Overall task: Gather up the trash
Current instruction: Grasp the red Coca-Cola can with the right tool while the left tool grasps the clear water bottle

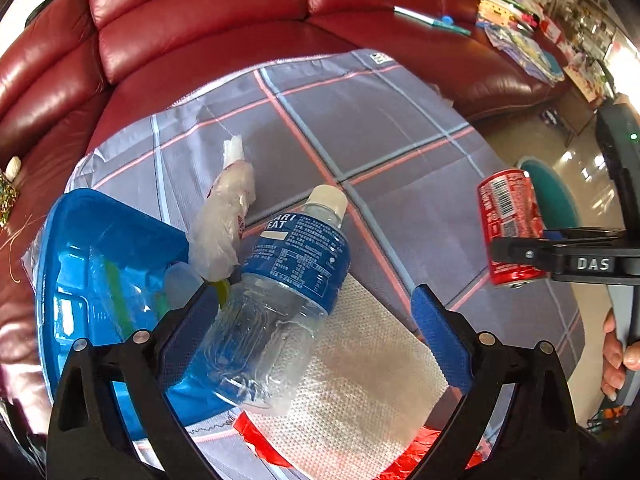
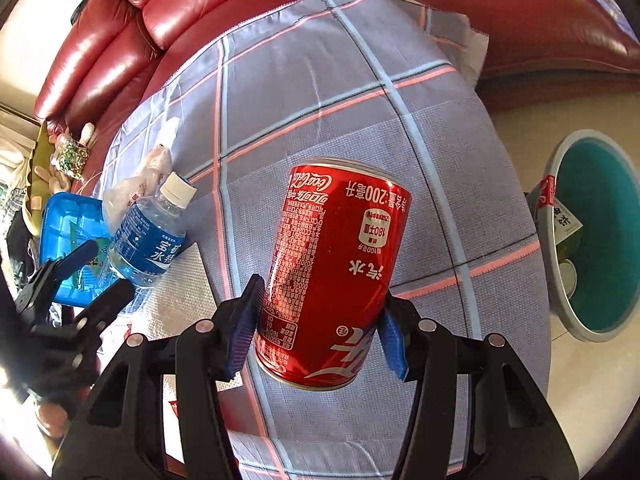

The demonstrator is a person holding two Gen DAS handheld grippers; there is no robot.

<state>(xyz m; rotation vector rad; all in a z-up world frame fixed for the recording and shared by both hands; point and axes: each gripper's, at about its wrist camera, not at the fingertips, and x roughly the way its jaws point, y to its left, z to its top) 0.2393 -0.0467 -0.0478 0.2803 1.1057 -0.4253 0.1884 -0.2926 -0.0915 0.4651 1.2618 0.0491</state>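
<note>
A red cola can (image 2: 332, 272) hangs above the plaid cloth (image 2: 320, 80), and my right gripper (image 2: 322, 296) is shut on it, a blue pad pressing each side. The left wrist view shows the same can (image 1: 510, 224) at the right. A clear bottle with a blue label (image 1: 280, 292) lies on a white paper towel (image 1: 360, 380). My left gripper (image 1: 314, 296) stands open around the bottle, its right pad well clear of it. A crumpled plastic bag (image 1: 224, 220) lies just beyond the bottle.
A blue plastic tray (image 1: 80, 240) sits at the left beside the bottle. A red wrapper (image 1: 260, 436) pokes out under the towel. A teal bin with a grey rim (image 2: 576, 326) stands on the floor at the right. A red leather sofa (image 1: 200, 20) curves behind.
</note>
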